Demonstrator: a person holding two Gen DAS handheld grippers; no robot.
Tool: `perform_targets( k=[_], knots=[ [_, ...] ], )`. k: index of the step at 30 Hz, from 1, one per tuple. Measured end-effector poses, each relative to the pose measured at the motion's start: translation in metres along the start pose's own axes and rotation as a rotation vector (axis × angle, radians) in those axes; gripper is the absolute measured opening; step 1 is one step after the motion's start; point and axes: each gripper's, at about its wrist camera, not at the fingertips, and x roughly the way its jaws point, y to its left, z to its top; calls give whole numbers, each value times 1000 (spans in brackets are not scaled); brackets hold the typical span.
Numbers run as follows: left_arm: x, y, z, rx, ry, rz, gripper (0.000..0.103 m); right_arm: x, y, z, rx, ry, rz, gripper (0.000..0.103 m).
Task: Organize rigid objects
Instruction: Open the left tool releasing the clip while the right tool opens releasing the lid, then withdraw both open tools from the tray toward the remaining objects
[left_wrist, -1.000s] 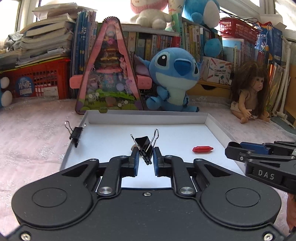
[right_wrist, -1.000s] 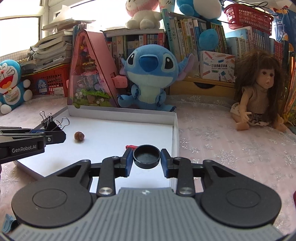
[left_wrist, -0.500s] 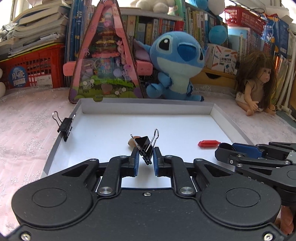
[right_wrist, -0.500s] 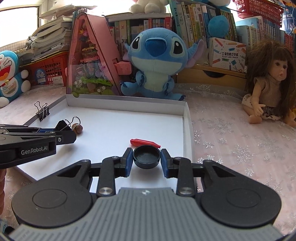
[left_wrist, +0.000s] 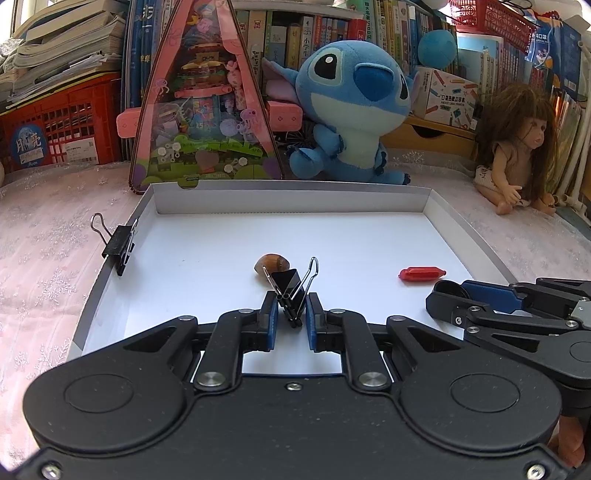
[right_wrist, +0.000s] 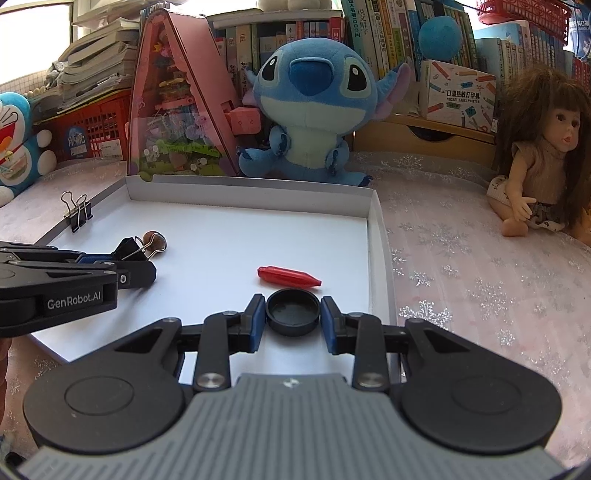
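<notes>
Since a second ago both my grippers have come forward and down over the white tray (left_wrist: 110, 266), so its far wall now sits higher in each frame and the nut (left_wrist: 271, 263) shows just past my left clip. My left gripper (left_wrist: 291, 317) is pinched nearly shut on a black binder clip (left_wrist: 290, 286), low centre of the left view; my right gripper (right_wrist: 293, 317) is narrowly parted and clamped on a black round cap (right_wrist: 293, 312), low centre of its view, just short of the red pen cap (right_wrist: 288, 277). To set both down well, I judge I should lower until each touches the tray floor before releasing, keeping the clip clear of the nut and the second binder clip (left_wrist: 118, 245) on the left rim.
</notes>
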Motion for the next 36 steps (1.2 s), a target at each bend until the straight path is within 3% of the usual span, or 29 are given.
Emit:
perform_targets(
  k=[5,8,19,36],
  knots=[
    [-3,0,1,-10,8,-2,19,-3,-1,0,8,-10,3,43],
    [-8,-1,1,6,0,5,31,-8,-2,0,13,-20,6,53],
    [-46,-7,-6,48,-38,-10,51,-38,0,-7,-42,-64,-9,61],
    [-119,-19,-48,114,-105,-88,74,-93,3,-38,-84,-104,38,71]
  ],
)
